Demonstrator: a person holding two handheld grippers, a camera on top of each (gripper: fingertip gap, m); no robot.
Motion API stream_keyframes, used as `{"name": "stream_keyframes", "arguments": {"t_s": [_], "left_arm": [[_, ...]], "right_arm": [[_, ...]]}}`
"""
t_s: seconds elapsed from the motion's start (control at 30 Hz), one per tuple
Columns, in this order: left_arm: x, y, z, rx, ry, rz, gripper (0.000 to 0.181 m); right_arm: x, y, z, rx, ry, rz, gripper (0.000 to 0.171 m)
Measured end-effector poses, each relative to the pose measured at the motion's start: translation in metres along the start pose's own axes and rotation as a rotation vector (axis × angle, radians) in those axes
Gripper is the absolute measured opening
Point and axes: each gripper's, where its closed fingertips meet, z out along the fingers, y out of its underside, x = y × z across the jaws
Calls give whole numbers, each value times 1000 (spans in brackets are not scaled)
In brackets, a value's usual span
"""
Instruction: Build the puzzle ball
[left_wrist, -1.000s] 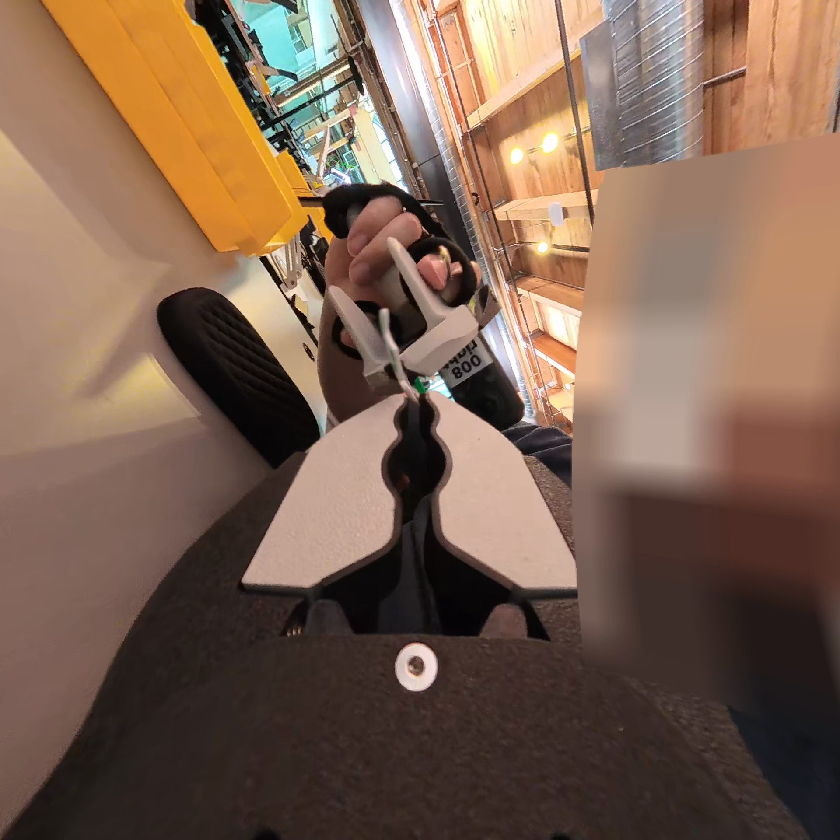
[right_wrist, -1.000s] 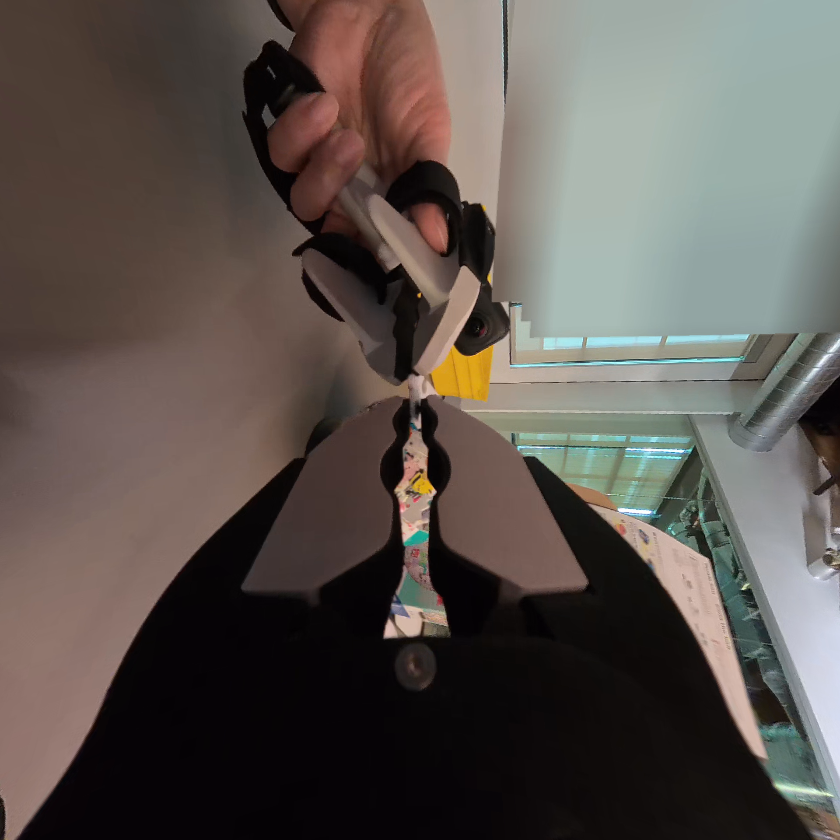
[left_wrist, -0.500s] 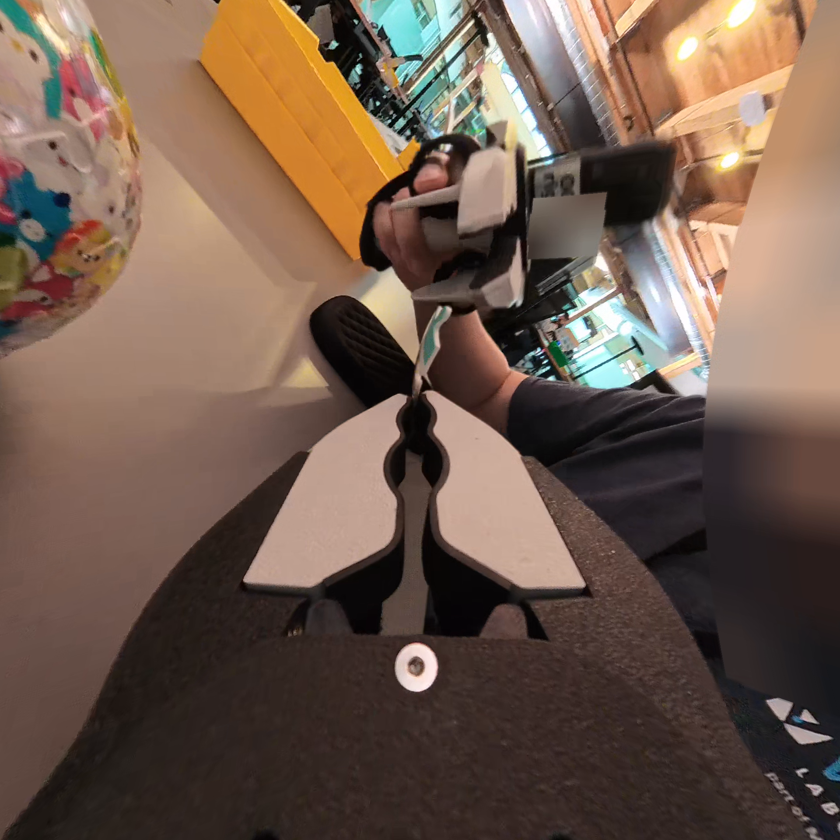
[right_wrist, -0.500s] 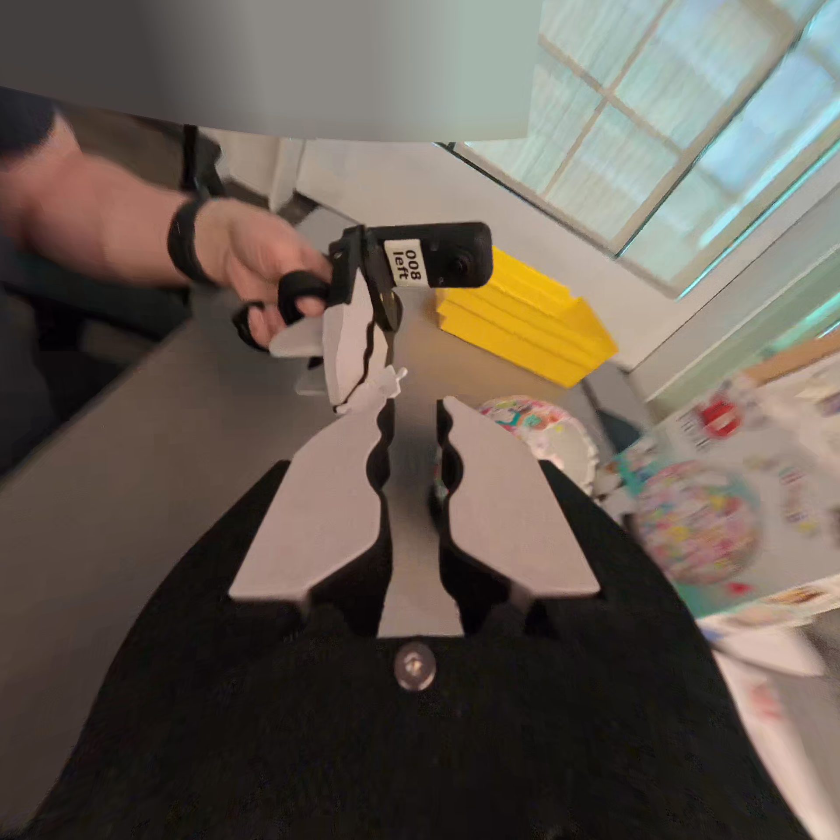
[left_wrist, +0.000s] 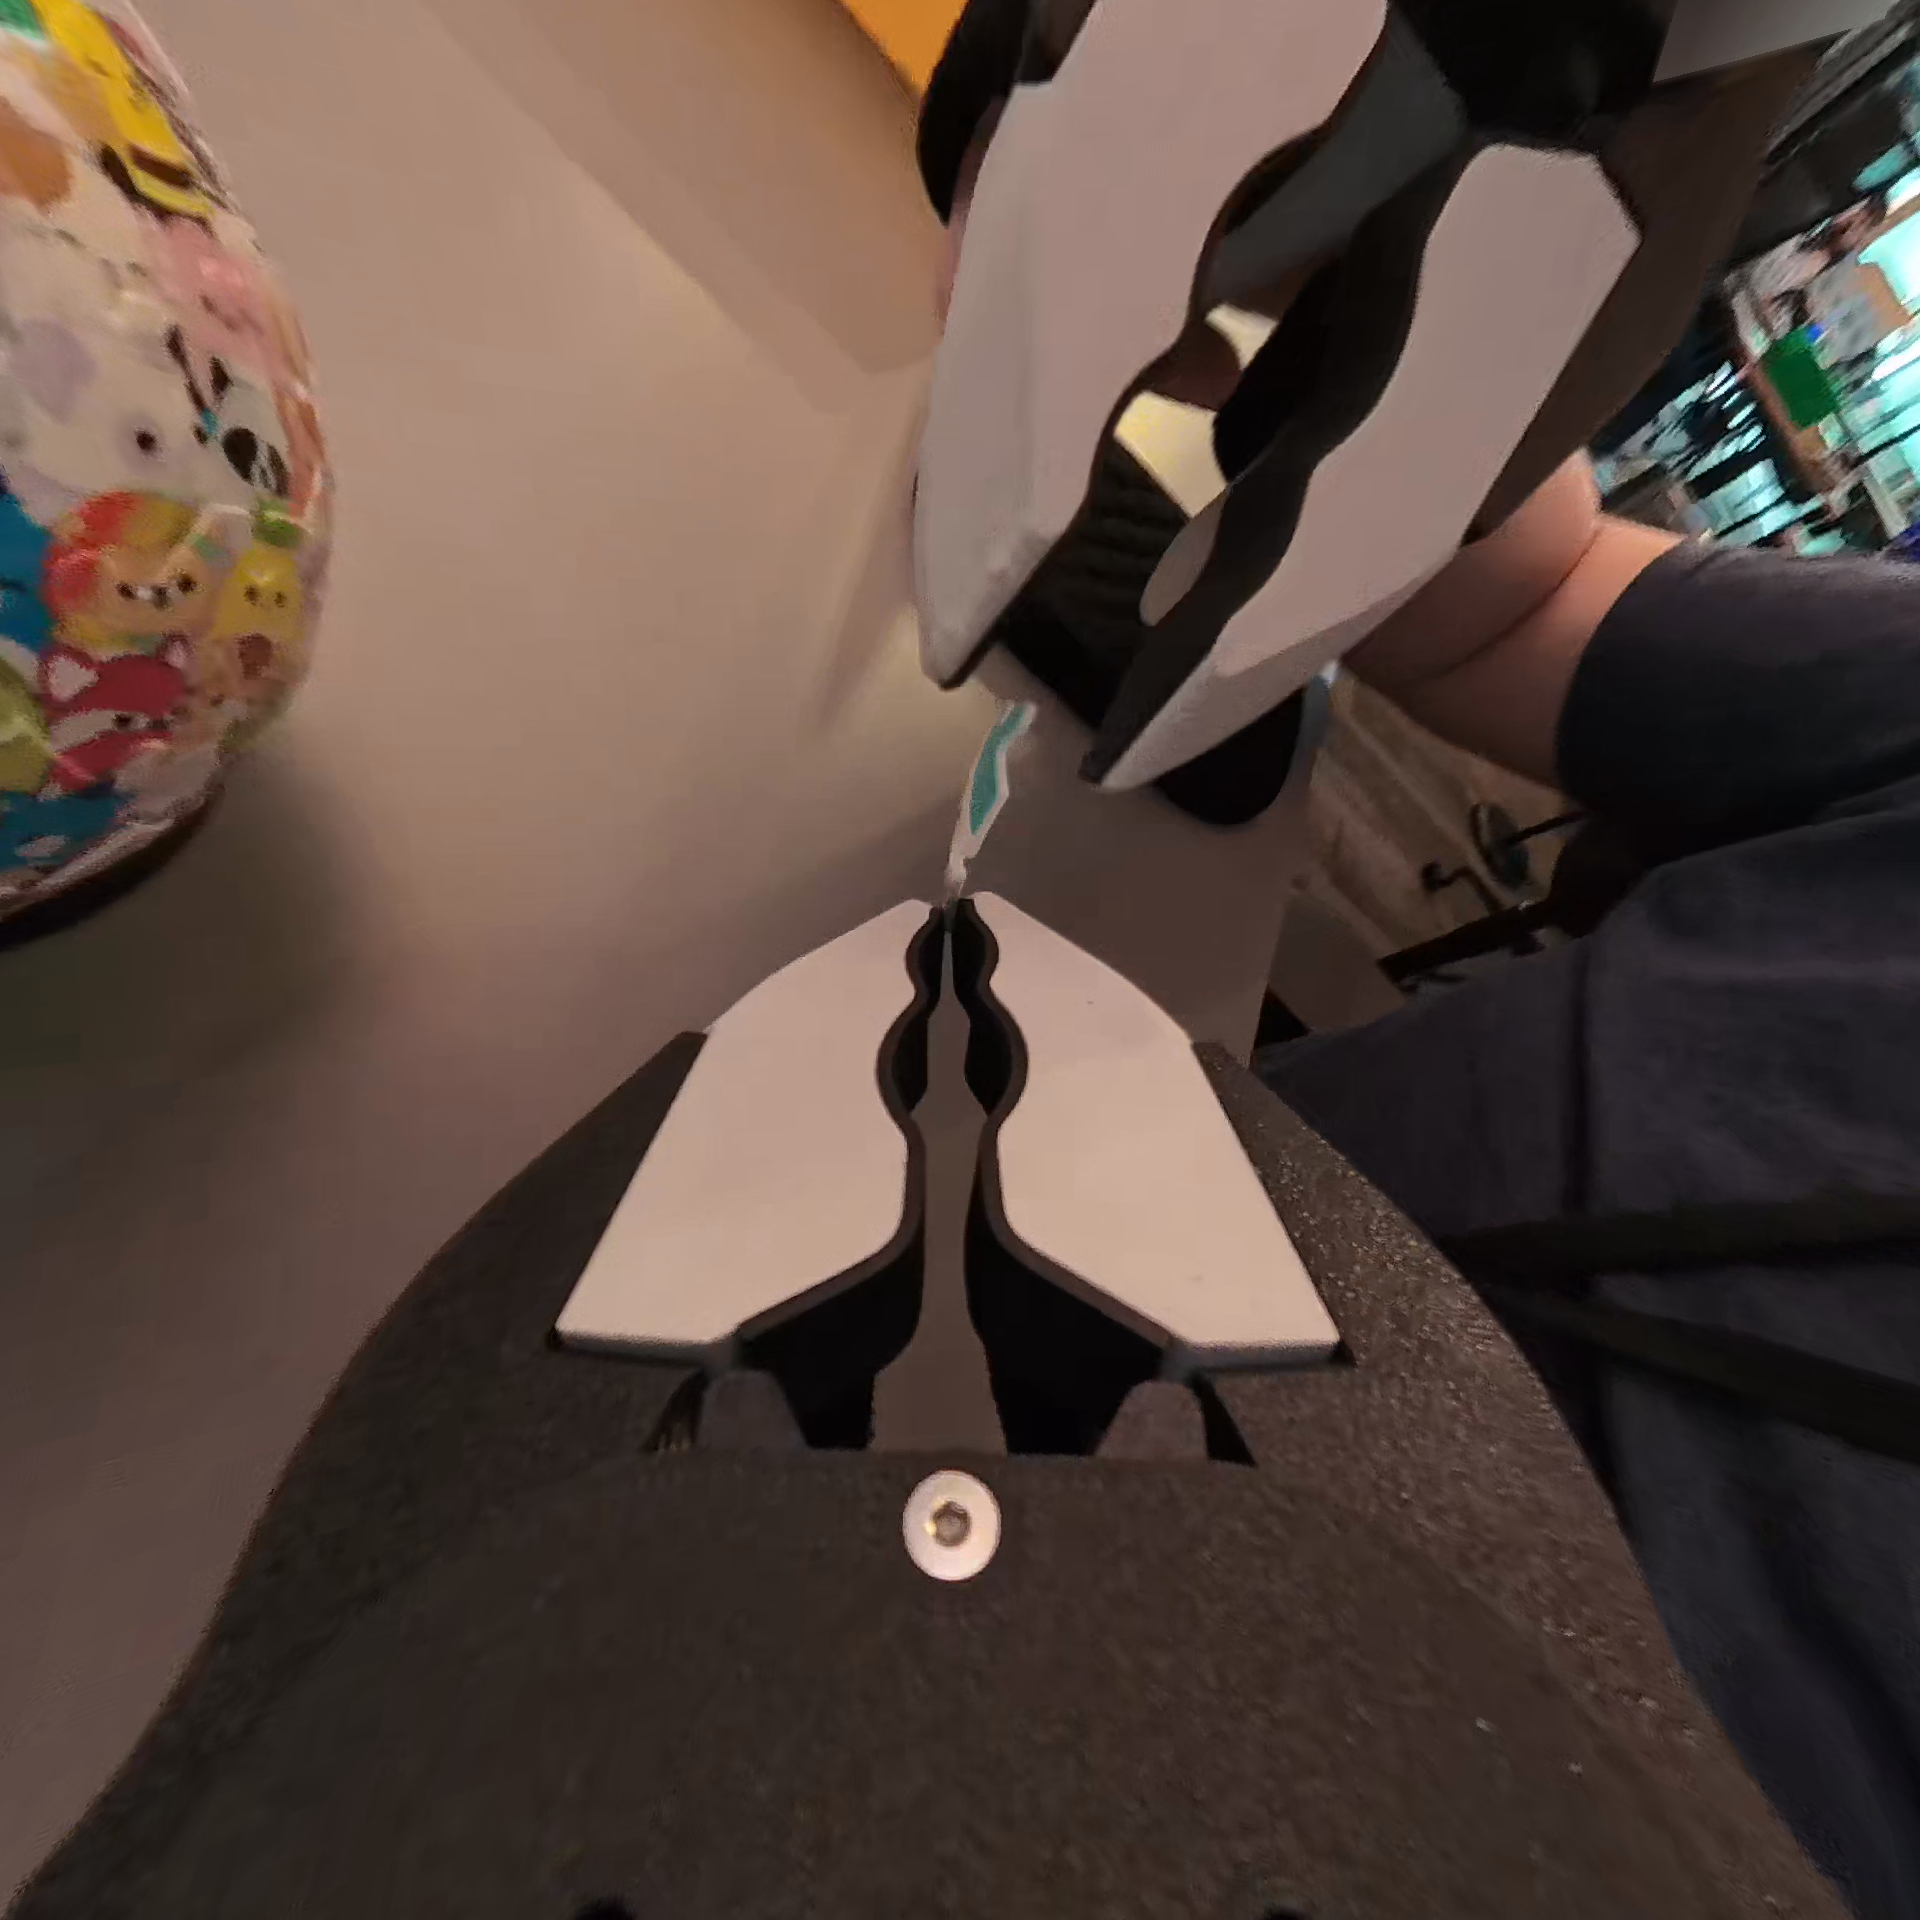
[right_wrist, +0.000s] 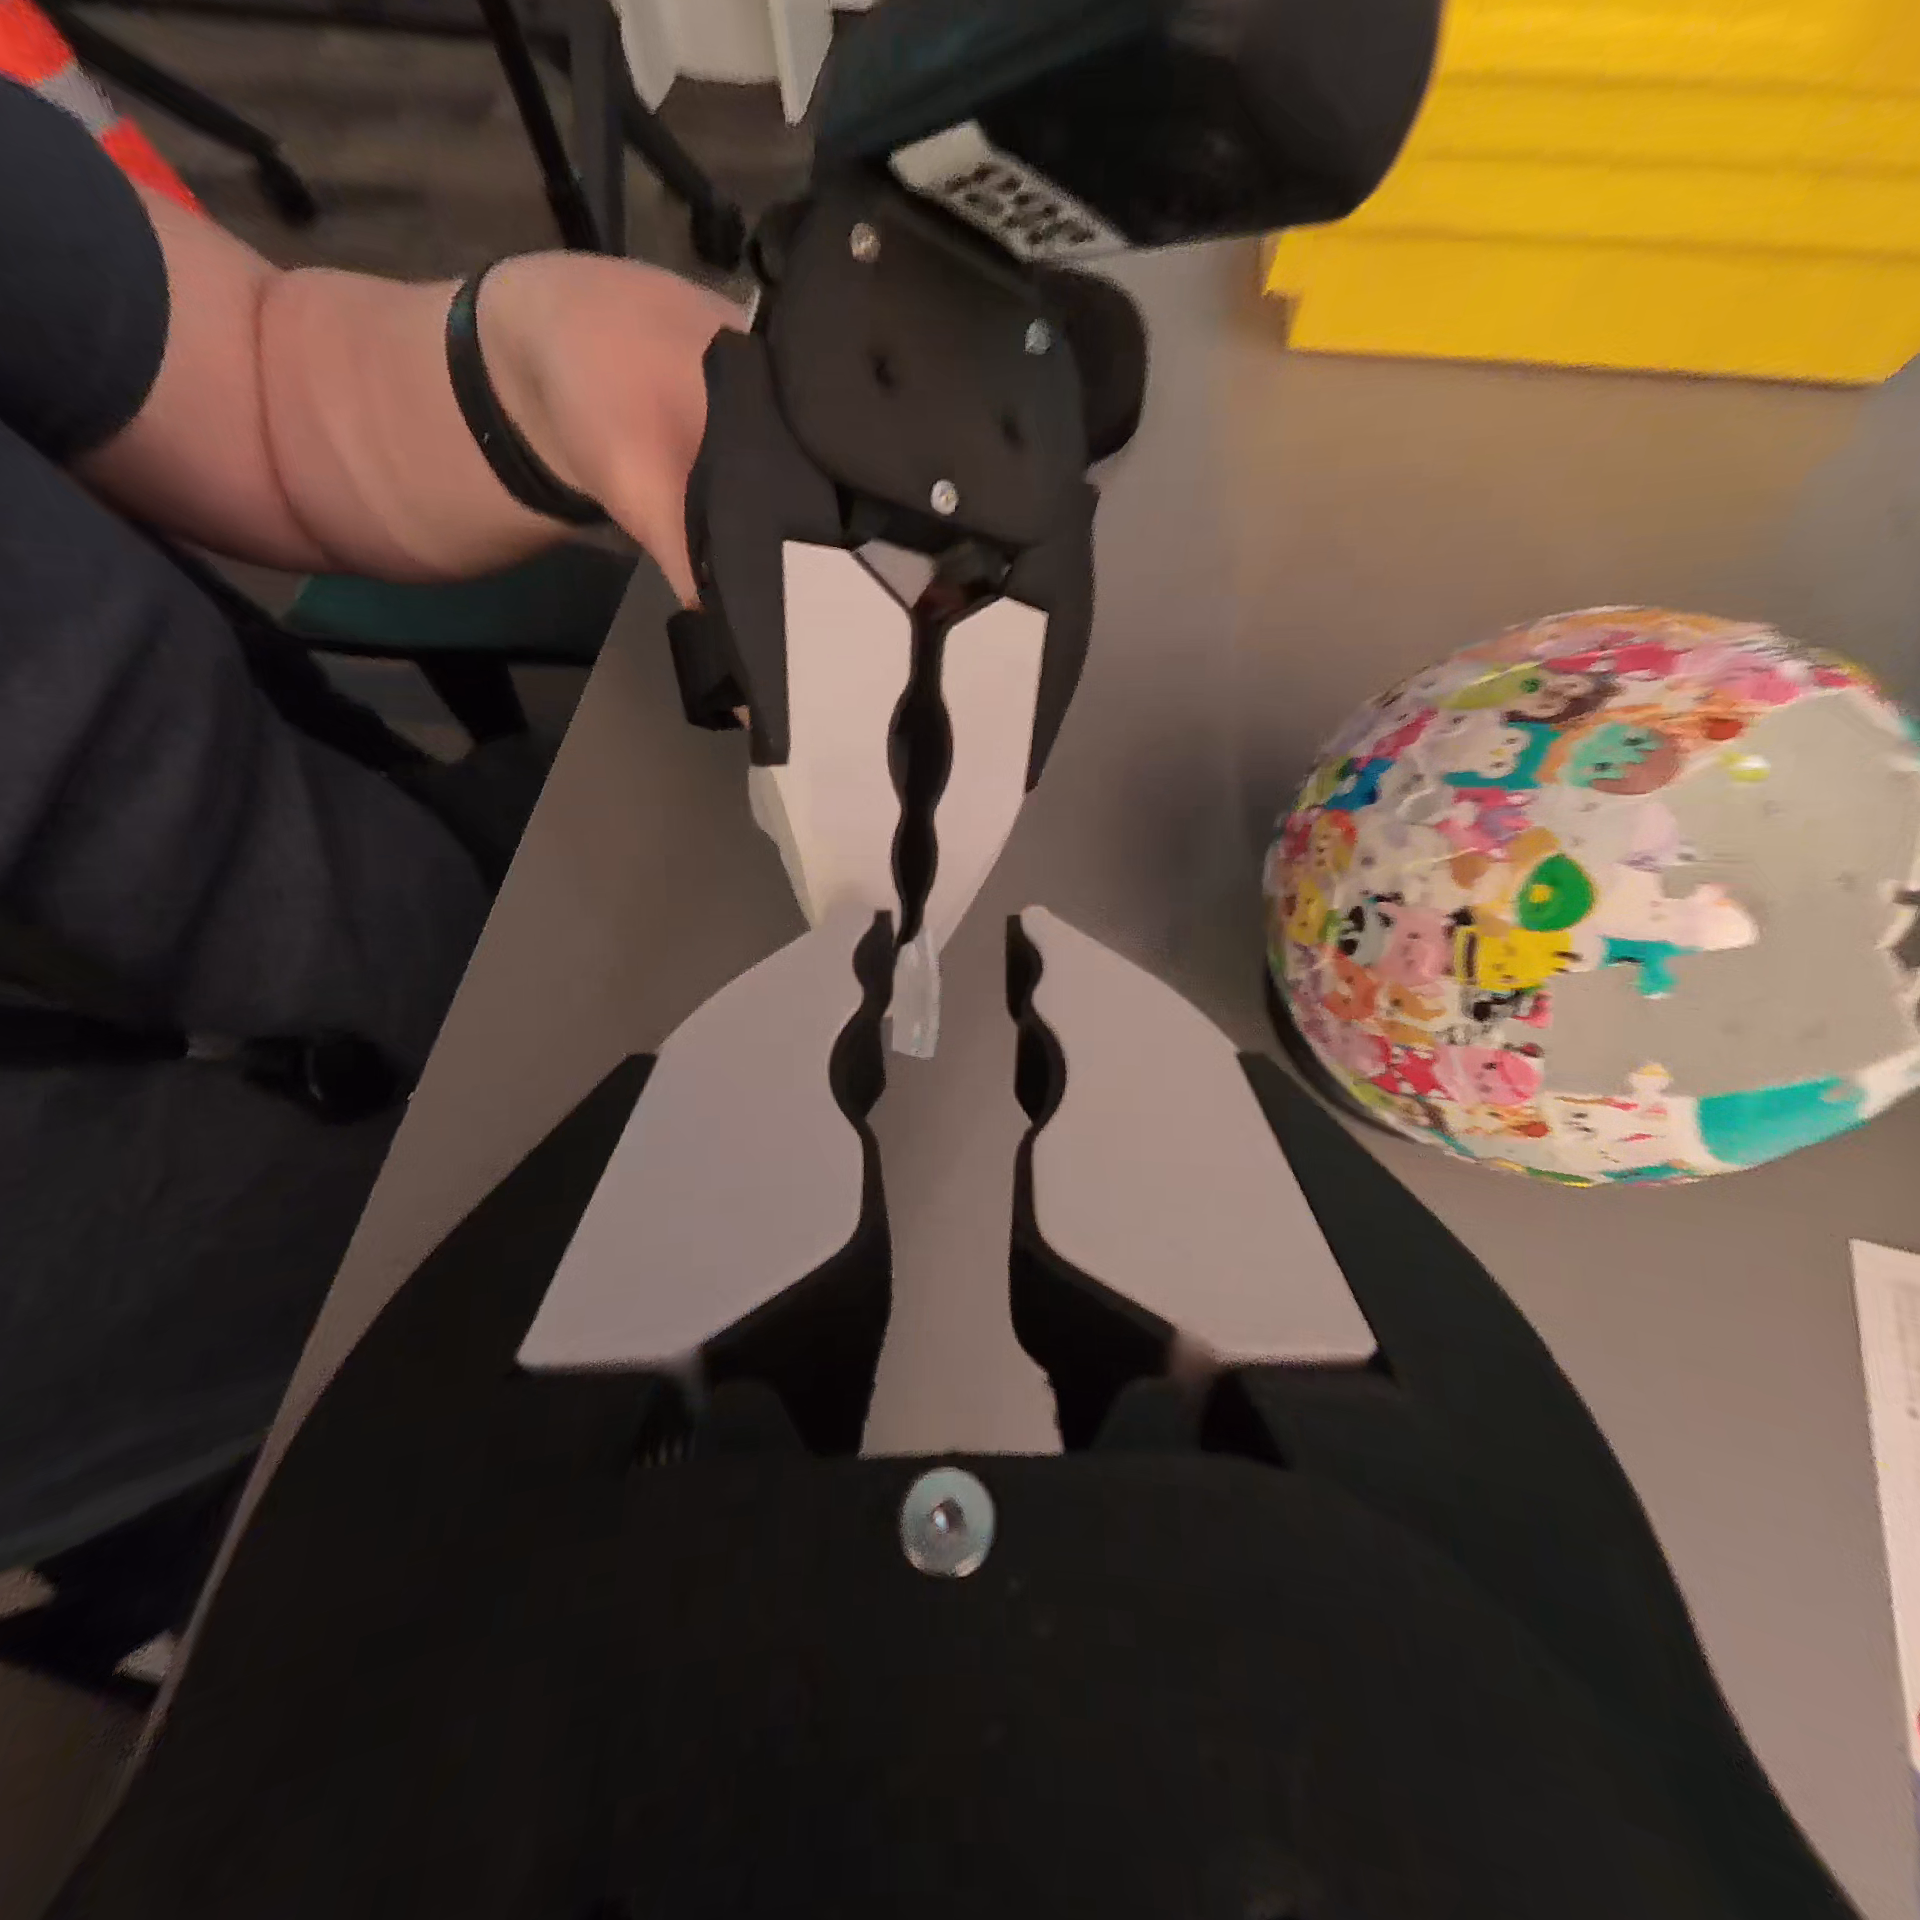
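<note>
My left gripper (left_wrist: 954, 909) is shut on a small teal and white puzzle piece (left_wrist: 987, 784), pinched by its edge at the fingertips. My right gripper (right_wrist: 951, 930) is open; the piece (right_wrist: 914, 1003) hangs between its spread fingers, and I cannot tell whether it touches them. The two grippers face each other tip to tip above the table's near edge: the right gripper (left_wrist: 1029, 717) shows in the left wrist view, the left gripper (right_wrist: 914, 914) in the right wrist view. The partly built puzzle ball (right_wrist: 1600, 904), with colourful cartoon animals and open gaps, sits on the grey table; it also shows in the left wrist view (left_wrist: 135, 520).
Stacked yellow bins (right_wrist: 1610, 187) stand at the back of the grey table (right_wrist: 1299, 582). A printed sheet (right_wrist: 1891, 1455) lies at the right edge. The table's edge (right_wrist: 540, 894) runs along the left, with the person's dark-sleeved arm (right_wrist: 312, 416) and chair legs beyond. There is about 5 cm between the tips of the two grippers.
Both grippers have swung down from pointing upward to over the table. My right gripper has opened and let go of the piece; my left gripper still holds it. The ball has come into view.
</note>
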Motion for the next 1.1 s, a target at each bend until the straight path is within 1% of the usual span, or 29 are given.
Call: {"name": "stream_keyframes", "arguments": {"t_s": [0.1, 0.17, 0.2, 0.27, 0.33, 0.47, 0.5, 0.53, 0.6, 0.73, 0.8, 0.9, 1.0, 1.1], "left_arm": [[1, 6, 2, -56, -33, 42, 2], [2, 6, 3, -74, -39, 64, 2], [3, 6, 3, -83, -47, 76, 2], [1, 7, 3, -99, -68, 101, 2], [0, 6, 3, -101, -80, 128, 2], [-5, 0, -1, -38, -102, 160, 2], [-11, -1, -4, -16, -133, 163, 7], [-18, -3, -7, 4, -166, 166, 14], [-25, -4, -14, 49, -196, 167, 19], [-24, -8, -24, 151, -167, 150, 19], [-23, -6, -28, 164, -152, 145, 17], [-25, 2, -34, 148, -149, 148, 17], [-25, 8, -41, 141, -154, 163, 16], [-18, 7, -44, 176, -112, 152, 16]], "right_arm": [[-10, 8, 8, -93, -30, -21, 18], [-9, 14, 14, -143, 2, -20, 17], [-11, 18, 16, -172, -8, -19, 15], [-14, 26, 19, -207, -13, -13, 3], [-15, 26, 20, -196, -11, 17, 3], [-8, 26, 15, -148, 52, 71, 3], [-5, 26, 13, -132, 84, 92, 3], [0, 26, 10, -105, 122, 119, 3], [11, 22, 3, -5, 195, 204, 3], [35, 4, -23, 331, 356, 405, 3], [41, 2, -34, 448, 394, 461, 3], [46, 6, -42, 508, 418, 507, 3], [46, 7, -43, 532, 377, 558, 3], [36, -3, -37, 564, 269, 570, 3]]}}
